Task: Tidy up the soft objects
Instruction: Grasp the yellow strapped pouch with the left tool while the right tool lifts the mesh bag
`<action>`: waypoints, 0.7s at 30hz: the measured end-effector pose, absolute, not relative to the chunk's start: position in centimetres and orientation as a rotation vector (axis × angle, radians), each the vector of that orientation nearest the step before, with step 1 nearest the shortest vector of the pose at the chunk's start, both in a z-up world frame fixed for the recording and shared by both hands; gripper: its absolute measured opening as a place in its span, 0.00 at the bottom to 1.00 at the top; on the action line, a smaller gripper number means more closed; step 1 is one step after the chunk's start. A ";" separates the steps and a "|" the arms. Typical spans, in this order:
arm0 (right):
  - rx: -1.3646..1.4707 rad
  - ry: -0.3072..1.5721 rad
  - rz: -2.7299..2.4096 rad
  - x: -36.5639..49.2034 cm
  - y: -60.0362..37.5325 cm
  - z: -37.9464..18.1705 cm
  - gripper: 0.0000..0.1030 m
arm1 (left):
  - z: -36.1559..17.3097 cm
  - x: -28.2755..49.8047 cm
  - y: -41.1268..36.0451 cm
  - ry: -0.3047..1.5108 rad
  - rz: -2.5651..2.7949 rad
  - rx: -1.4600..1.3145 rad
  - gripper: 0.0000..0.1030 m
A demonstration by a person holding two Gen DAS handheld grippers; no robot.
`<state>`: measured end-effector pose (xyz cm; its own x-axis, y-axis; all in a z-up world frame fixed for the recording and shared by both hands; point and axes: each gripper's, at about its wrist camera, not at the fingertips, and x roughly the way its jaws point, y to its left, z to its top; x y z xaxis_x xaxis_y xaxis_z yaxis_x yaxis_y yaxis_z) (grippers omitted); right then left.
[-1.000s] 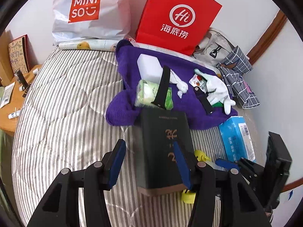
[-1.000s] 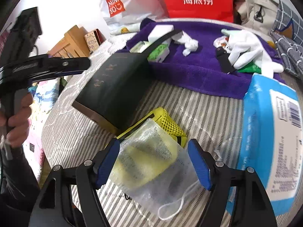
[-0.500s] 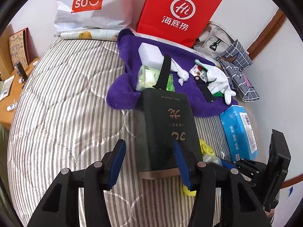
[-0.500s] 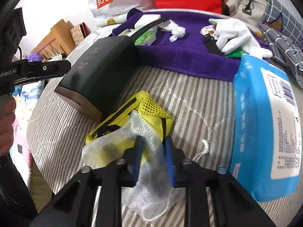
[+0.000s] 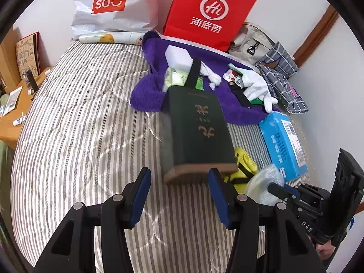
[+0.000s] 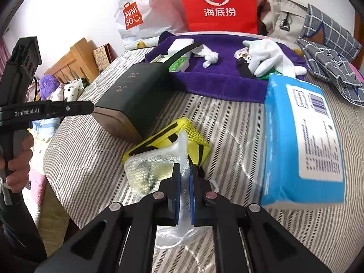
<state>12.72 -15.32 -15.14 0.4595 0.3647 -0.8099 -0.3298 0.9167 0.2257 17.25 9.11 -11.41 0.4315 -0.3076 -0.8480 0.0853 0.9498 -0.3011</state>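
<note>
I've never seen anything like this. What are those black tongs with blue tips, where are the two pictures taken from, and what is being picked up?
No robot here: a person holds a hand-operated gripper in each hand, with a camera on each looking along its fingers. One picture comes from the left gripper, open with nothing between its pads. The other comes from the right gripper, whose jaws have just closed on a clear mesh pouch. Everything lies on a striped bed: a dark box, a yellow mesh bag, a blue tissue pack and a purple towel carrying white gloves.
</note>
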 end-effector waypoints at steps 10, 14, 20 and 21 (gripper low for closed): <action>0.079 0.940 0.348 8.9 -18.8 -13.4 0.06 | -11.4 14.5 6.6 1.094 -0.268 -0.193 0.49; 0.086 0.952 0.290 7.6 -21.0 -13.8 0.06 | -11.7 13.7 5.2 1.096 -0.278 -0.173 0.49; 0.145 0.979 0.145 7.1 -25.1 -15.8 0.06 | -12.8 12.8 3.8 1.110 -0.287 -0.163 0.49; 0.167 0.982 0.123 7.1 -25.9 -16.3 0.06 | -13.1 12.7 3.6 1.116 -0.288 -0.157 0.49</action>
<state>7.11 -25.87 -16.28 0.5503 0.1787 -0.8156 -0.0280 0.9802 0.1959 12.70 3.56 -13.05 0.4072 -0.3057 -0.8606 0.1489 0.9519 -0.2677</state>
